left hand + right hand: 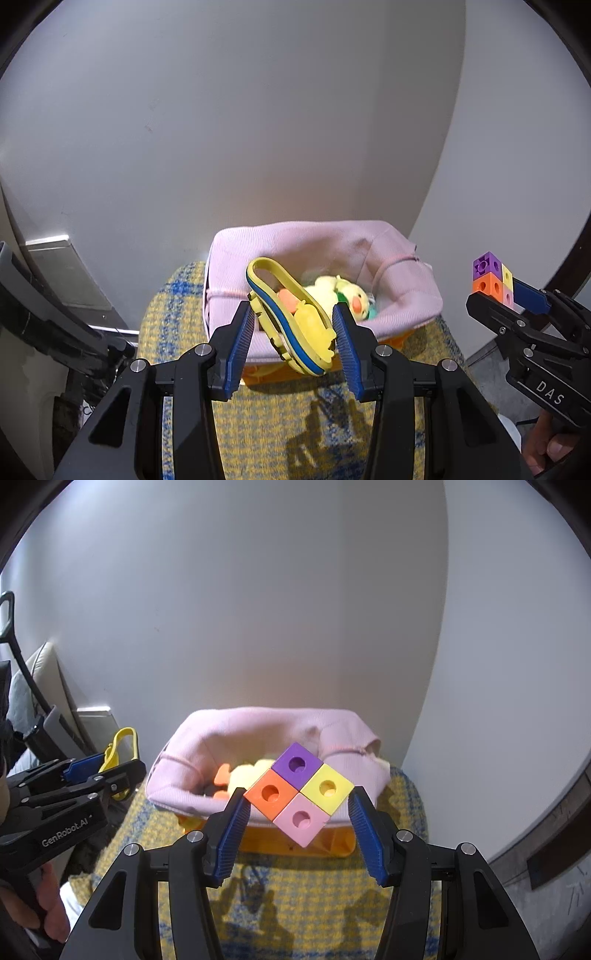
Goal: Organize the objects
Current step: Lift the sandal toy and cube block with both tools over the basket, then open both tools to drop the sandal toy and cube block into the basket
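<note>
Left hand-held gripper (294, 334) grasps a yellow-and-blue tool (288, 317); right hand-held gripper (299, 812) grips the cube block (298, 794), basket (207, 738) at twelve o'clock.

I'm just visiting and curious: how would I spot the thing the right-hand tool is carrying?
Find the pink-lined basket on the yellow-and-blue cloth. In front of it, the right gripper pinches a block of cubes. Its purple, yellow, orange and pink squares each have a round hole.
</note>
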Demonstrator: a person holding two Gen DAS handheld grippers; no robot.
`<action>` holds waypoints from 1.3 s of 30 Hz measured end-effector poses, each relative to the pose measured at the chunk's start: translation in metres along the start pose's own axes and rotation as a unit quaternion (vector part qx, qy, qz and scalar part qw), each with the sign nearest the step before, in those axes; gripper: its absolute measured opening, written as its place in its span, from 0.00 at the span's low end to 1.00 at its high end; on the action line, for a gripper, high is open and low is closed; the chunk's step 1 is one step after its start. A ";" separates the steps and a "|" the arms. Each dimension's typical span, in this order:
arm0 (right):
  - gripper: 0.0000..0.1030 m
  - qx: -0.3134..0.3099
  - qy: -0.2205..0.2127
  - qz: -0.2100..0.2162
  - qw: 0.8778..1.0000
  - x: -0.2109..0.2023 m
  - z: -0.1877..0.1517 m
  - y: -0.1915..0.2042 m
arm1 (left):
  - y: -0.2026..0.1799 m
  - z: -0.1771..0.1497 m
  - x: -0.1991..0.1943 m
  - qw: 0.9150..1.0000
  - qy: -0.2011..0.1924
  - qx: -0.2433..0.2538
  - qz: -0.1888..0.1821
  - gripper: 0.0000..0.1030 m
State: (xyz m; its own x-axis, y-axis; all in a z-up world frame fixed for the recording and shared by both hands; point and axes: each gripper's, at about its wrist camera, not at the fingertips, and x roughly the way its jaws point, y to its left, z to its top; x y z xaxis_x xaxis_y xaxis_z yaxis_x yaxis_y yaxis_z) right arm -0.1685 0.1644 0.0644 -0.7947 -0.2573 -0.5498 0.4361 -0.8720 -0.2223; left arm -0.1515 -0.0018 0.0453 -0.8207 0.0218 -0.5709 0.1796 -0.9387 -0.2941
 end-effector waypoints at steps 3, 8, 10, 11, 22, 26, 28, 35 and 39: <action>0.54 0.001 0.000 0.002 1.000 0.008 0.010 -0.001 | -0.002 0.008 0.007 1.000 0.003 0.002 0.000 0.42; 0.54 0.003 0.003 0.007 1.000 0.025 0.022 -0.001 | -0.001 0.022 0.022 1.000 0.008 0.007 0.002 0.42; 0.54 0.004 0.005 0.008 1.000 0.033 0.028 -0.002 | 0.000 0.028 0.030 1.000 0.011 0.008 0.002 0.42; 0.54 0.005 0.005 0.008 1.000 0.036 0.029 -0.002 | 0.001 0.030 0.034 1.000 0.014 0.007 0.001 0.42; 0.54 0.009 0.029 0.015 0.999 0.081 0.043 -0.007 | 0.009 0.045 0.080 0.999 0.041 0.001 -0.005 0.43; 0.54 0.006 0.037 0.018 0.999 0.095 0.049 -0.007 | 0.012 0.050 0.092 0.999 0.047 0.003 -0.006 0.45; 0.54 0.006 0.040 0.022 0.999 0.100 0.051 -0.006 | 0.013 0.052 0.095 0.999 0.049 0.002 -0.006 0.58; 0.80 0.007 0.023 0.014 1.000 0.095 0.051 -0.007 | 0.023 0.050 0.092 0.999 0.047 -0.018 -0.002 0.84; 0.80 0.009 0.026 0.010 1.000 0.088 0.046 -0.009 | 0.024 0.047 0.086 0.998 0.053 -0.024 0.001 0.88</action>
State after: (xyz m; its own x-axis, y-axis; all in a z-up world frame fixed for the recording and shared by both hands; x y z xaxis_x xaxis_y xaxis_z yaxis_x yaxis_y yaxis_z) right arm -0.2618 0.1300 0.0552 -0.7628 -0.2532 -0.5950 0.4434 -0.8746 -0.1961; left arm -0.2436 -0.0387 0.0250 -0.7591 0.0576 -0.6484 0.2098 -0.9212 -0.3276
